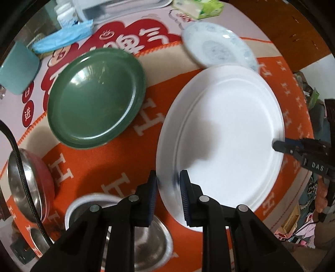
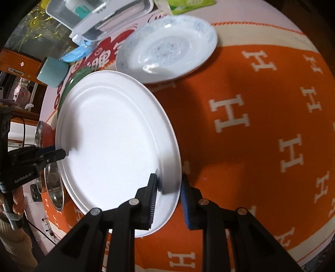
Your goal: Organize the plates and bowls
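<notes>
1. Right now the big white plate (image 1: 226,134) is gripped at two opposite edges, one set of tongs on each side, over the orange cloth (image 2: 251,104) with its white H letters.
2. On one edge, the left tongs (image 1: 168,184) are narrowed onto the plate's rim, one pad above it and one below; the rim between them looks blurred.
3. At the opposite edge, the right tongs (image 2: 169,186) are pinched onto the rim in the same way, with the plate's edge sitting between the blue-faced pads.
4. Beyond the white plate, its near edge hidden under the white plate's far rim in the left wrist view, lies a white dish with a pale blue pattern (image 2: 167,48), resting flat on the cloth.
5. A green plate (image 1: 96,98) lies well apart from the white plate on the left gripper's side, half on the orange cloth and half on the pink and red printed mat (image 1: 125,35).
6. Near the left tongs' side of the white plate are two steel bowls: one with a white outside (image 1: 144,236) directly under the tongs, and one with a red outside (image 1: 31,182) farther out.
7. Farther out past the green plate stand a teal cup (image 1: 18,67) and a blue packet (image 1: 62,38), and beyond the patterned dish is a green tissue pack (image 1: 199,8).
</notes>
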